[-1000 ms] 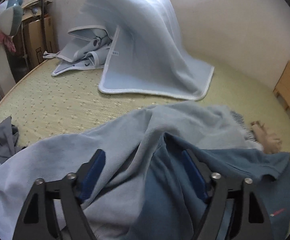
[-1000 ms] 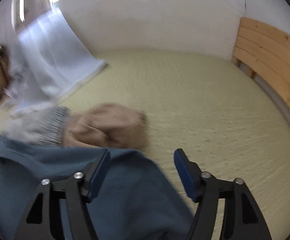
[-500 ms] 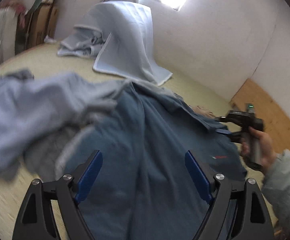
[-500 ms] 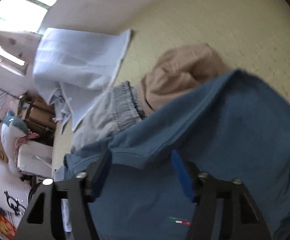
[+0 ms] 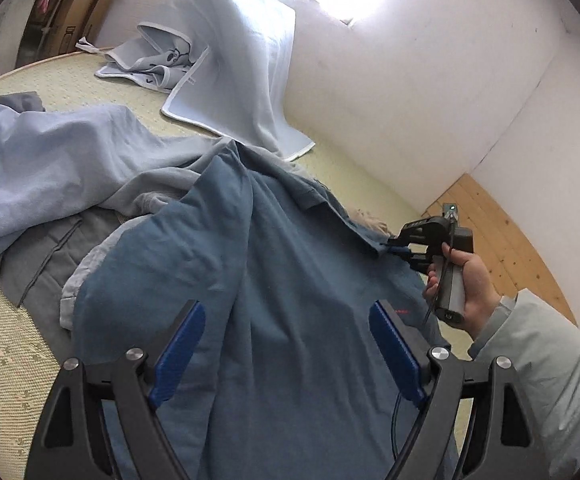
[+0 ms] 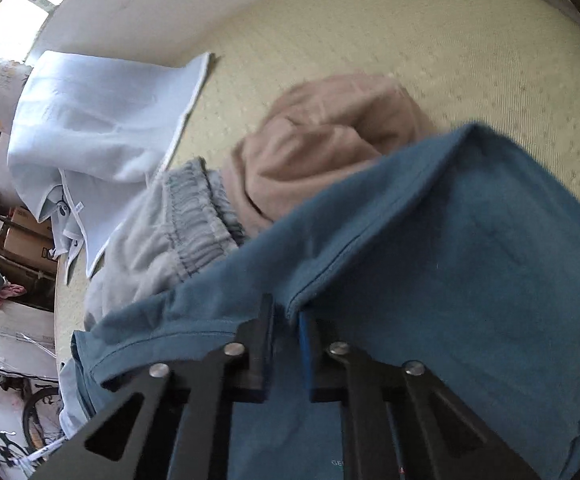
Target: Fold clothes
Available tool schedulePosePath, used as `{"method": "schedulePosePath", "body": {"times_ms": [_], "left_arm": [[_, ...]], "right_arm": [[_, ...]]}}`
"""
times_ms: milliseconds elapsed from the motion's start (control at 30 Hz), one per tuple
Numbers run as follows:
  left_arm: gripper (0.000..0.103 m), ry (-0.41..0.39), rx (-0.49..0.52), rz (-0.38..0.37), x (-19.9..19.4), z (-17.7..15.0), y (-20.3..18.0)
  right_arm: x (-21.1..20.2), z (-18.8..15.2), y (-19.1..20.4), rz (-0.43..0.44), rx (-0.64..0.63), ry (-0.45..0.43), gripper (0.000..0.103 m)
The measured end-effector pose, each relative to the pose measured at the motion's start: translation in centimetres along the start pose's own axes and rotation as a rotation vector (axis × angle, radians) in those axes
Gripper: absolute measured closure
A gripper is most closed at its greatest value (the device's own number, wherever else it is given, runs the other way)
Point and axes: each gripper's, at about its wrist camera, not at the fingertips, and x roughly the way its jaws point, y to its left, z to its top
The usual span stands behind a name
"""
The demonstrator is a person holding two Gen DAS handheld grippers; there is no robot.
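On the mat, right claw (image 6: 288,316) closing, pinching blue shirt (image 6: 469,248); left claw (image 5: 286,344) spread.

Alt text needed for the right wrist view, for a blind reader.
The right gripper is closing its fingers on a fold of the dark blue shirt. Behind it, a tan garment and grey shorts lie on the yellow mat.

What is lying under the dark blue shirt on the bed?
Under the blue shirt a tan garment and grey elastic-waist pants stick out; how far they reach underneath is covered.
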Motion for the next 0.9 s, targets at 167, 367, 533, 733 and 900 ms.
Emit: {"method": "schedulePosePath", "body": {"times_ms": [167, 367, 533, 733, 900], "left_arm": [[0.016, -0.004, -0.006, -0.008, -0.5, 0.6, 0.2], [0.016, 0.009, 0.002, -0.008, -0.6, 0.8, 0.5], [0.016, 0.023, 0.028, -0.018, -0.5, 0.6, 0.0], [0.016, 0.03, 0.027, -0.024, -0.4, 0.5, -0.1], [0.016, 0.026, 0.013, -0.026, -0.7, 0.6, 0.0]], "right_arm": [[-1.6, 2.6, 1.8, 0.039, -0.013, -0.064, 0.096], [-0.2, 7.0, 4.0, 0.105, -0.011, -0.112, 0.091], [3.3, 7.6, 3.3, 0.09, -0.002, -0.004, 0.05], [1.8, 5.3, 5.6, 0.039, -0.19, -0.045, 0.047], [-0.6, 0.8, 12.6, 0.052, -0.565, -0.046, 0.047]]}}
